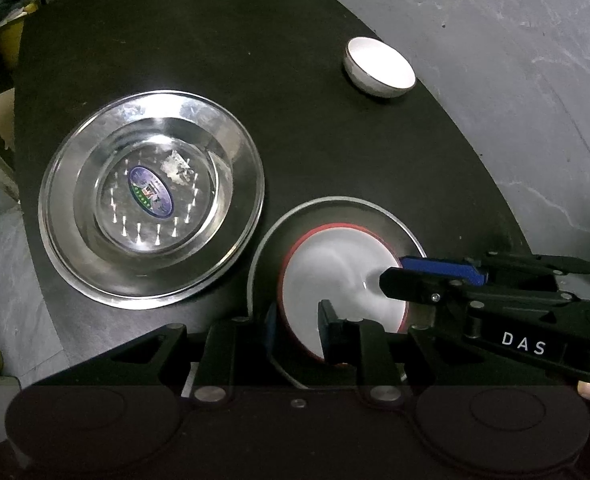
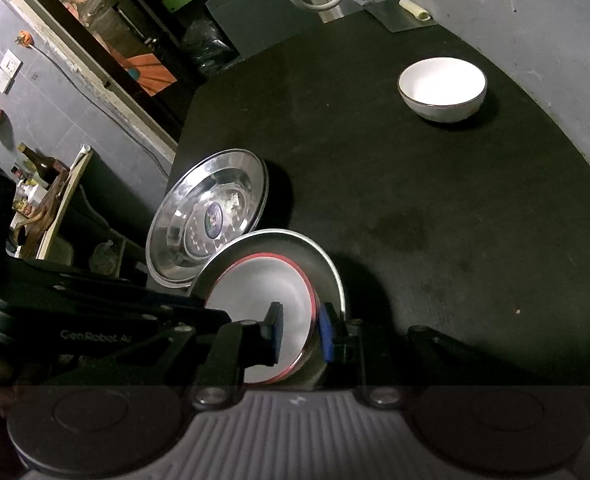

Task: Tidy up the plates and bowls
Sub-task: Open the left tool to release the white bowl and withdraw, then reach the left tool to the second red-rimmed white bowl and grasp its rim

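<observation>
Hand-held grippers, left (image 1: 295, 320) and right (image 2: 301, 330), are both pinching the red-rimmed bowl (image 1: 335, 276) at lower centre, nested in its steel plate (image 1: 315, 208), the left gripping the near rim.

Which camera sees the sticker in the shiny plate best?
The left wrist view. It looks almost straight down into the steel plate, so the oval sticker shows whole, blue with a small picture inside. In the right wrist view the same sticker is small, slanted and too dark to make out.

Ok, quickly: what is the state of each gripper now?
Left gripper: closed on the red-rimmed bowl.
Right gripper: closed on the same bowl.
</observation>
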